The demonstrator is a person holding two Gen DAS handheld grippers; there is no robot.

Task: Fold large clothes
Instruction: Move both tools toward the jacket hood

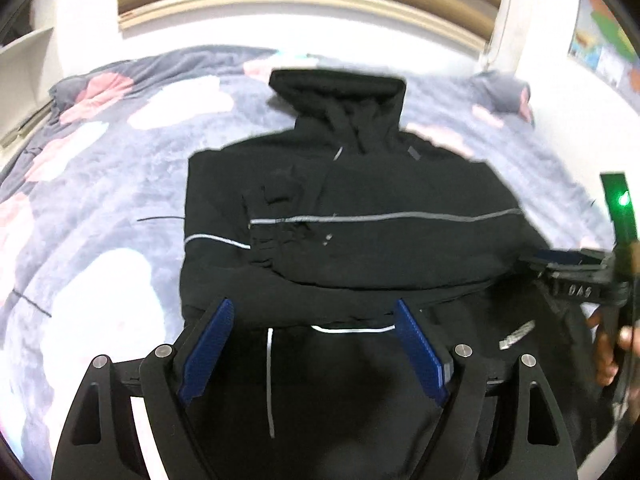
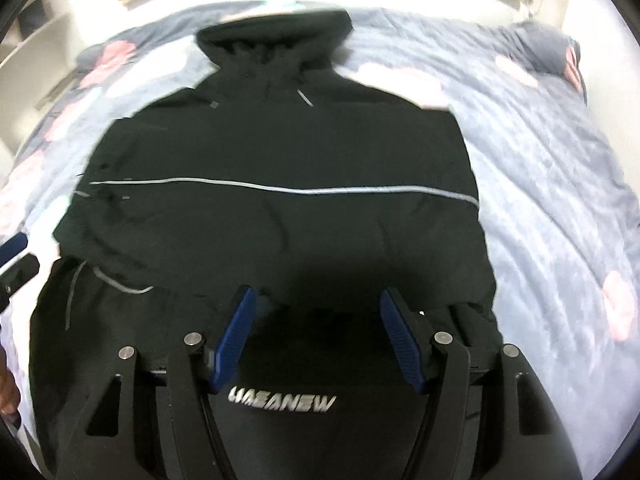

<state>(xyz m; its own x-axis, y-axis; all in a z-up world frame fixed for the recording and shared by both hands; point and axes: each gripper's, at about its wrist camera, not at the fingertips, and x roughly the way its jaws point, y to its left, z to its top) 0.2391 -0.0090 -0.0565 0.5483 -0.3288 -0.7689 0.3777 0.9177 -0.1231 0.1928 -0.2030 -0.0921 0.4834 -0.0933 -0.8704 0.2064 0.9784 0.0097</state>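
Black hooded jacket (image 1: 360, 200) laid flat on grey floral bedspread (image 1: 100, 208), hood (image 1: 340, 92) at far end, sleeves folded across chest. Grey reflective stripe (image 2: 280, 189) seen running across body. Silver logo lettering (image 2: 282, 403) seen on near part of garment.

Left gripper (image 1: 312, 308) held over near left part of jacket, jaws spread, nothing clamped.

Right gripper (image 2: 318, 296) held over near middle of jacket, jaws spread apart, nothing pinched.
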